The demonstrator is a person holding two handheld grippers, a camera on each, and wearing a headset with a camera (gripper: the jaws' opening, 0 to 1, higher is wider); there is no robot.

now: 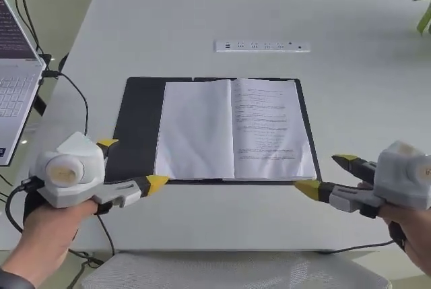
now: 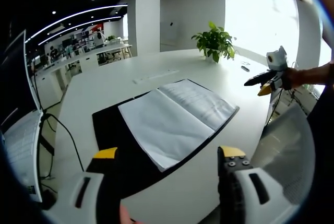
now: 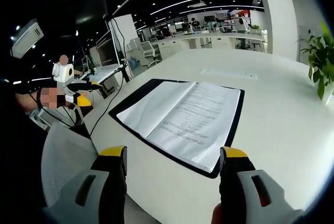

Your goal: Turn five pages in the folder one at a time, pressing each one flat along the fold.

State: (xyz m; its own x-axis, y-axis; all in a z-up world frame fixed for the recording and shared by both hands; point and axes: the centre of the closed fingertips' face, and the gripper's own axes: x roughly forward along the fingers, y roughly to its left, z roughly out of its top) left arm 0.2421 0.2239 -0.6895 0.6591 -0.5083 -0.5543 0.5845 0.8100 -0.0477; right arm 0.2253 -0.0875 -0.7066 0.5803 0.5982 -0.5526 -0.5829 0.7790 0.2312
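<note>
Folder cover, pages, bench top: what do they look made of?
Folder cover: black and matte, probably plastic or leatherette; it shows no glare. Pages: thin white paper, the right one printed, the left blank, bowed slightly at the fold. Bench top: smooth plain white with no grain, likely laminate, though the look leaves it open.

Head view looked down from the table's (image 1: 202,6) near edge; gripper views faced inward from near corners, sharing the folder (image 1: 141,127).
</note>
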